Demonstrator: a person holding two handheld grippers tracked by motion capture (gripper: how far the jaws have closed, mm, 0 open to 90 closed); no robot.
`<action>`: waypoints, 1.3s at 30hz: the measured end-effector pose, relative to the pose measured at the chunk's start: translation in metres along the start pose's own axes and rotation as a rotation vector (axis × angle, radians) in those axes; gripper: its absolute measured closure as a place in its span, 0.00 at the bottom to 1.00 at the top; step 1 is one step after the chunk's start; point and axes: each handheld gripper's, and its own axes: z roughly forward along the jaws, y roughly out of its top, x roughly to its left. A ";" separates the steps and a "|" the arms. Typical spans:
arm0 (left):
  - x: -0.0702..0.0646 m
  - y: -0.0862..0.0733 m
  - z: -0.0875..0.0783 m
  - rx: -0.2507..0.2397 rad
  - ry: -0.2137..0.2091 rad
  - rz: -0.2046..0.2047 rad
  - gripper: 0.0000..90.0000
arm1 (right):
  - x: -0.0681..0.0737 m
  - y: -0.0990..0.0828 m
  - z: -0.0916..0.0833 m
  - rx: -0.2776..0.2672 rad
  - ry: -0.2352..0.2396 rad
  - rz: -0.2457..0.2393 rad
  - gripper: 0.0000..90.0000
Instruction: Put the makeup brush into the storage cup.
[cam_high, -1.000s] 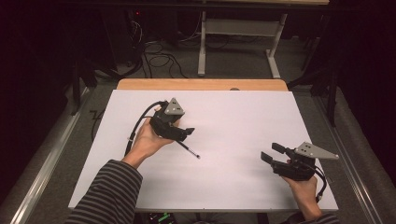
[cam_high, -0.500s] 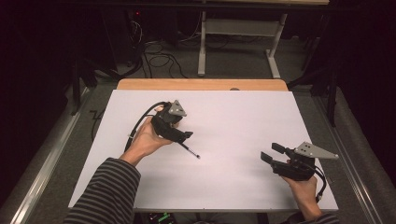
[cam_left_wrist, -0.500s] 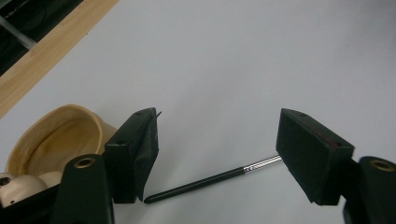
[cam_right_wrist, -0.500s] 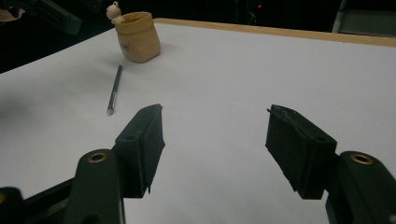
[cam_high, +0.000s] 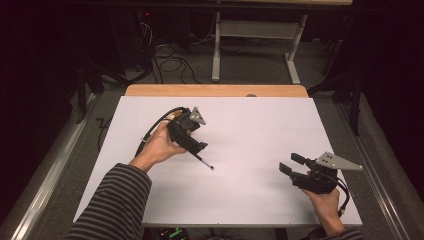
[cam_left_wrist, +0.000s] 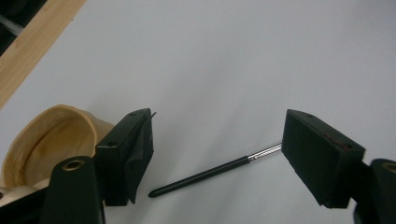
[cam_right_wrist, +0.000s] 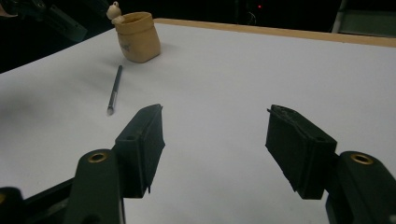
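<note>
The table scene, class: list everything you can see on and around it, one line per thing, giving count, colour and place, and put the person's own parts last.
Pen: one, black with a silver end, lying flat on the table between the left hand-held gripper's open jaws, touching neither.
Cup: one, tan, upright on the table beyond the pen, a small figure on its rim.
Table: one, white top with a wooden far edge.
Desk frame: one, pale metal legs, on the floor behind the table.
Cables: several, black, on the floor behind the table.
Left hand-held gripper: one, black, its jaws have just been opening over the pen.
Right hand-held gripper: one, black, jaws open, near the table's right front.
Sleeve: one, striped, left forearm.
</note>
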 end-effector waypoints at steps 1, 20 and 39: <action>0.000 0.001 0.001 0.005 -0.003 0.002 0.28 | 0.000 0.000 0.000 0.000 0.000 0.000 0.42; 0.005 0.004 0.019 0.175 -0.069 0.069 0.28 | -0.001 0.000 0.000 -0.001 0.000 0.003 0.42; 0.001 0.002 0.039 0.268 -0.108 0.101 0.27 | -0.001 0.000 0.000 0.000 0.006 0.004 0.42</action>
